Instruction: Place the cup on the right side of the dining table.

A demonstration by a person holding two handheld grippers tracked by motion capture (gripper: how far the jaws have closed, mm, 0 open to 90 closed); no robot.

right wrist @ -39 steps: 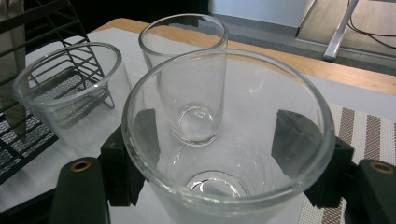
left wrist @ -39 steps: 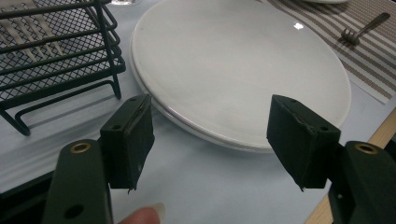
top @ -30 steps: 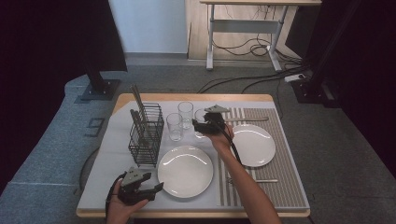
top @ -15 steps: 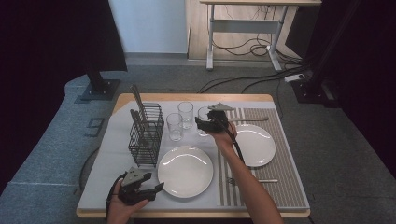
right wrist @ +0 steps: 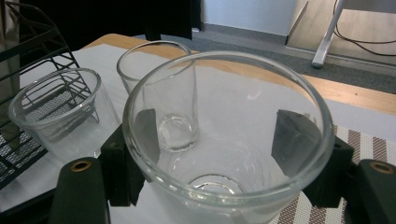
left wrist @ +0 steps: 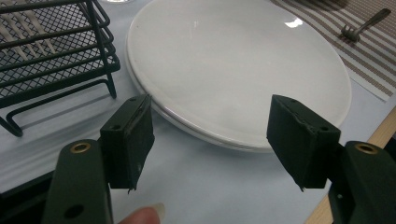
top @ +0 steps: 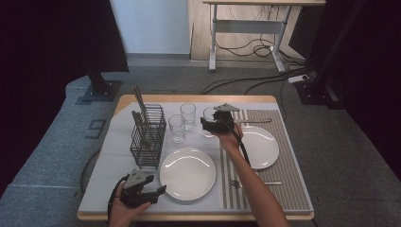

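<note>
The glass (right wrist: 229,140) stands at the back of the table beside the striped mat (top: 283,165), between the spread jaws of the right gripper (top: 211,126), not yet squeezed. The grasp looks in hand; next, the jaws need closing evenly before lifting. The left gripper (left wrist: 210,140) waits agape by the near plate (left wrist: 233,70).

Right tongs (top: 207,124) drawn nearer, jaws now around glass (right wrist: 229,140)

Wooden counter (top: 124,100), set for two.
On it: pale mat (top: 113,156), striped mat (top: 288,175), wire rack (top: 147,137), two plates (top: 187,173), glasses (top: 177,127).
</note>
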